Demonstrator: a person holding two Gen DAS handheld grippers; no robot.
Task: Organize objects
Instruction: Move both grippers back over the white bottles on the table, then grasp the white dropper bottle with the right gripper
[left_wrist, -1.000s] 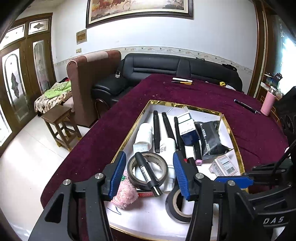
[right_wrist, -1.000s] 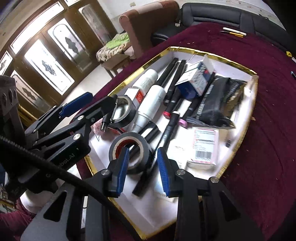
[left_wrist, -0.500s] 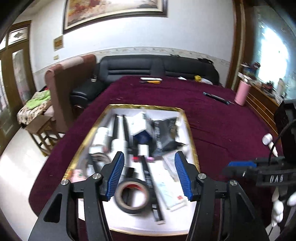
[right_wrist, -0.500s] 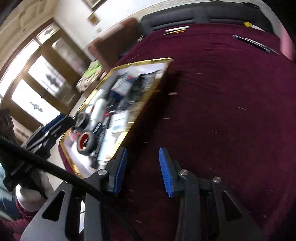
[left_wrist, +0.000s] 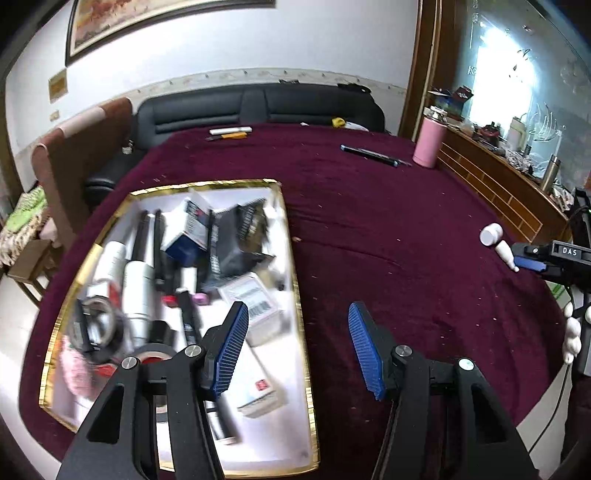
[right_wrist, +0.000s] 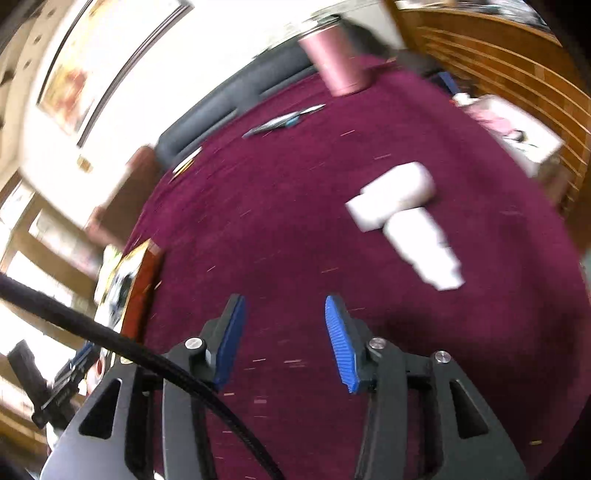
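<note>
With its empty jaws opening, the right gripper (right_wrist: 284, 339) should line up squarely over the white bottle (right_wrist: 421, 243) at right-centre on the tabletop (right_wrist: 295, 206) before closing.

Worktop (left_wrist: 369, 229) maroon cloth; tray (left_wrist: 291, 236) gold-rimmed, white inside; tumbler (left_wrist: 427, 142) pink; bottle (right_wrist: 413, 229) white; claw pads (left_wrist: 225, 354) blue, ribbed.

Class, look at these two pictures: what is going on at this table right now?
A person with a tool in each hand is tidying small items into a gold-rimmed tray on a maroon tablecloth. Both tools are empty. The left tool hovers at the tray's right edge. The right tool, its jaws opening, is out over the cloth, near two white bottles not yet picked up.
</note>
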